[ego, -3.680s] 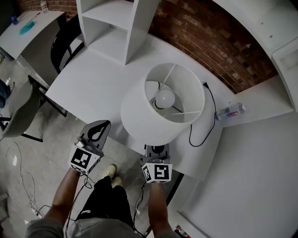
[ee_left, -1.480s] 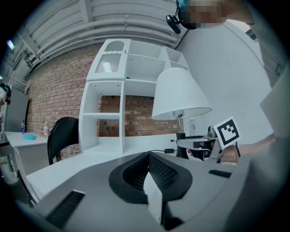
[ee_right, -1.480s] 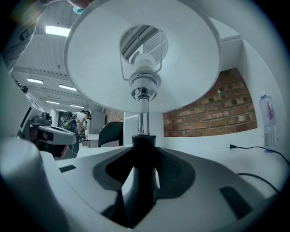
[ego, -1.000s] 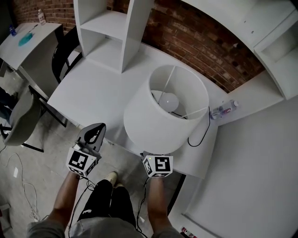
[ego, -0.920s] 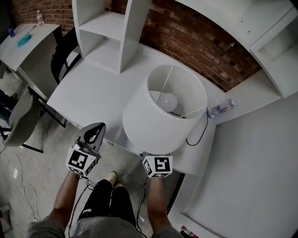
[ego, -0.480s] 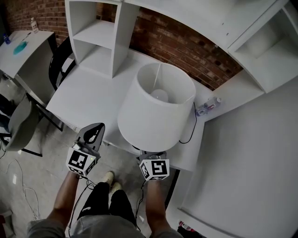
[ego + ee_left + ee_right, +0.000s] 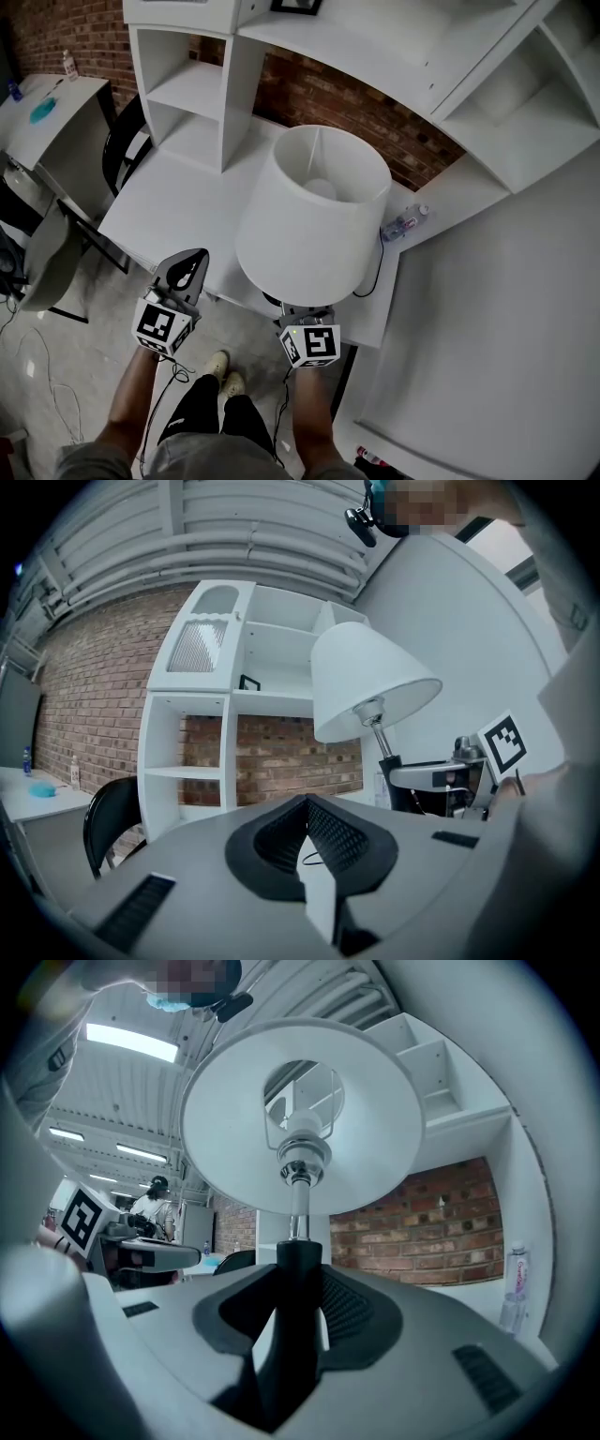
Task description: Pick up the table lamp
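Table lamp [image 7: 309, 225] has risen with my right tool [image 7: 298, 1283] since a second ago. Tool clenched on its dark stem, shade overhead; left tool [image 7: 307, 808] closed, empty, alongside. Risk: top-heavy shade twists the stem in the grip; trailing cord [image 7: 375, 272] snags.

A table lamp [image 7: 309, 225] is shown upright, with a large white shade that widens toward the bottom. Through the shade's open top, a round white bulb [image 7: 322, 190] and thin support spokes can be seen. Below the shade, a short chrome stem [image 7: 296, 1211] is joined to a black column [image 7: 298, 1265], which is clamped between the jaws of the right gripper [image 7: 298, 1286]. The lamp is held over the front edge of a white desk [image 7: 187, 202]. A thin black cord [image 7: 371, 277] is draped beside the shade.
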### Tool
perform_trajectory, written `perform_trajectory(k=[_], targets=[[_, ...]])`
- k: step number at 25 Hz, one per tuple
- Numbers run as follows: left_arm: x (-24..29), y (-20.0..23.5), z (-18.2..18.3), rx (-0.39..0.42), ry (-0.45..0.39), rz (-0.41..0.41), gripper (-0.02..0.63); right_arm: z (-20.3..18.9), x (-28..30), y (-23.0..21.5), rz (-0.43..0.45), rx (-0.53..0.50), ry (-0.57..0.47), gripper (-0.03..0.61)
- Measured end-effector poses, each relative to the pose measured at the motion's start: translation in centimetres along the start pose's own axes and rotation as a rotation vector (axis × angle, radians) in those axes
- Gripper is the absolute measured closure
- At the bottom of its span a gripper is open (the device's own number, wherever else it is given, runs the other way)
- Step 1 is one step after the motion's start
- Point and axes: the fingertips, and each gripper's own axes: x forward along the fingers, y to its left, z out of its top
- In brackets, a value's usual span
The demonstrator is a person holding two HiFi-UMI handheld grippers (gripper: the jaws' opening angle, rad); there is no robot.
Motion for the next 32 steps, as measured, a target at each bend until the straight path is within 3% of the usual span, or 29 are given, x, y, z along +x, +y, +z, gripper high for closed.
perform_trajectory(k=[11,32], targets=[[-2.2,-1.9,4.4,-0.009,-0.007,-0.010,0.611,5.4,-3.4,0.7,-0.020,-0.017,0.001,0.425],[-10.0,-7.0,7.6,0.037,-0.032,-0.010,0.611,8.5,-14.9,1.6,-0.109,-0.017,0.002,0.424]])
